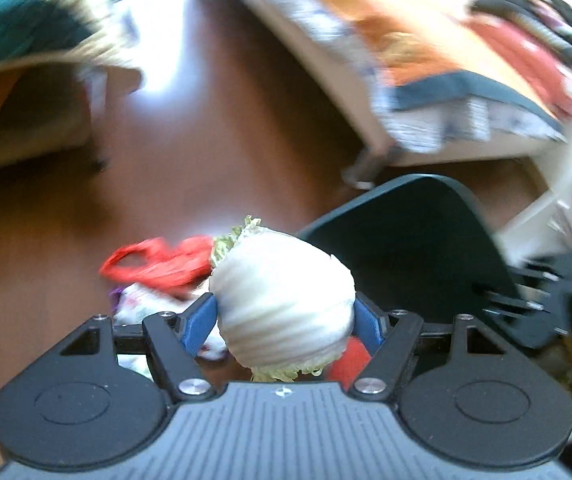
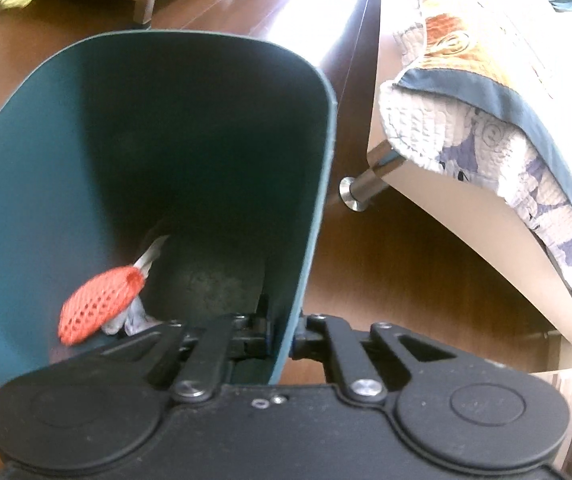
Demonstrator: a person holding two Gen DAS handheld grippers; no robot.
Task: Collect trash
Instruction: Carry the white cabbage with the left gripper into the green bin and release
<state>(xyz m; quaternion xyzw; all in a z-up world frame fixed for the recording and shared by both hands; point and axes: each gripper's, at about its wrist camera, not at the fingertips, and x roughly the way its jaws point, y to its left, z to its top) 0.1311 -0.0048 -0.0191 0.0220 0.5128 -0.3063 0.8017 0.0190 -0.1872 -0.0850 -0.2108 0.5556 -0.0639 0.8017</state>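
**Cabbage chunk in my left jaws, bin wall pinched in my right**

On my left gripper (image 1: 286, 318) I see the blue pads (image 1: 199, 322) pressed against both sides of a pale, ribbed chunk of cabbage with frilly green edges (image 1: 283, 300); the jaws stand wide and are grasping it. The view is smeared, but the chunk hangs above the brown wooden floor (image 1: 205, 152). Below and behind it lie a crumpled red plastic bag (image 1: 161, 264) and some white crumpled paper (image 1: 145, 304), both on the floor just beside the cabbage in this view. To the right of the chunk sits the dark teal plastic waste bin (image 1: 406, 240), with a bed draped in a patterned quilt (image 1: 426, 80) beyond it.

My right gripper (image 2: 281, 338) is clenched on the bin's thin wall (image 2: 310, 200): one finger inside, one outside, the rim edge running between them. The bin is tilted so that I look down into its opening. Inside, against the left wall near the bottom, rests an orange-red foam net sleeve (image 2: 99, 306) with grey-white scraps of paper (image 2: 141, 312) touching it. A chrome bed leg (image 2: 370, 184) stands on the floor just right of the bin.
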